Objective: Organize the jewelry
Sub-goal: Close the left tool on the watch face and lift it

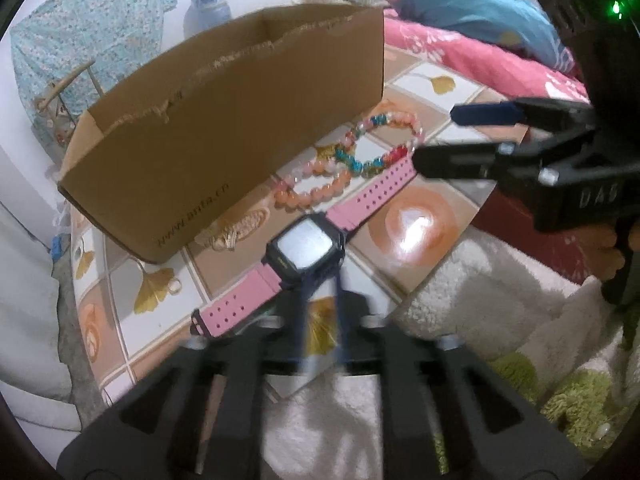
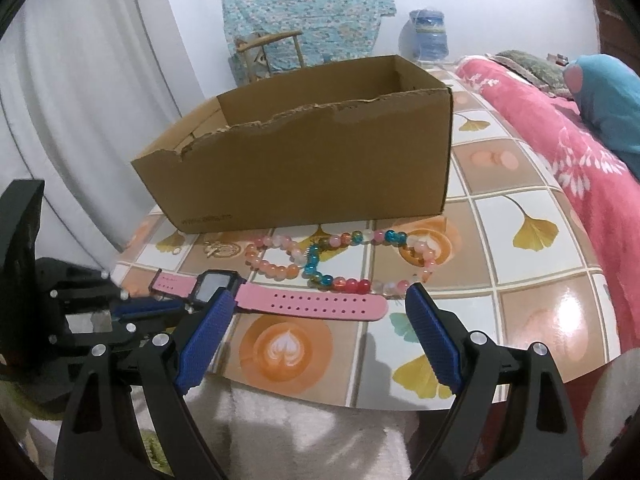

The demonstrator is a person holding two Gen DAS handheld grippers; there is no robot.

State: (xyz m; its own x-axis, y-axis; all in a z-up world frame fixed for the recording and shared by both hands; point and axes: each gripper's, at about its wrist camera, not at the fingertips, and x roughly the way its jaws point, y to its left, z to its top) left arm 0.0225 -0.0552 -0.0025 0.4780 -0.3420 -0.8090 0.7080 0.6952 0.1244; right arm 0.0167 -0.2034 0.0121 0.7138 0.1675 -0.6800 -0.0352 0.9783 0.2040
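Observation:
A pink-strapped watch with a dark square case lies flat on the tiled tabletop. Behind it lie two bead bracelets, one orange-pink and one multicoloured. An open cardboard box stands just behind them. My left gripper is blurred, its pads a little apart with tabletop showing between them and their tips at the near edge of the watch case. My right gripper stands wide open over the long end of the strap, holding nothing.
A bed with a pink blanket and a blue plush borders the table on the right. White fluffy fabric lies along the table's near edge. A chair under a blue patterned cloth and a water bottle stand at the back wall.

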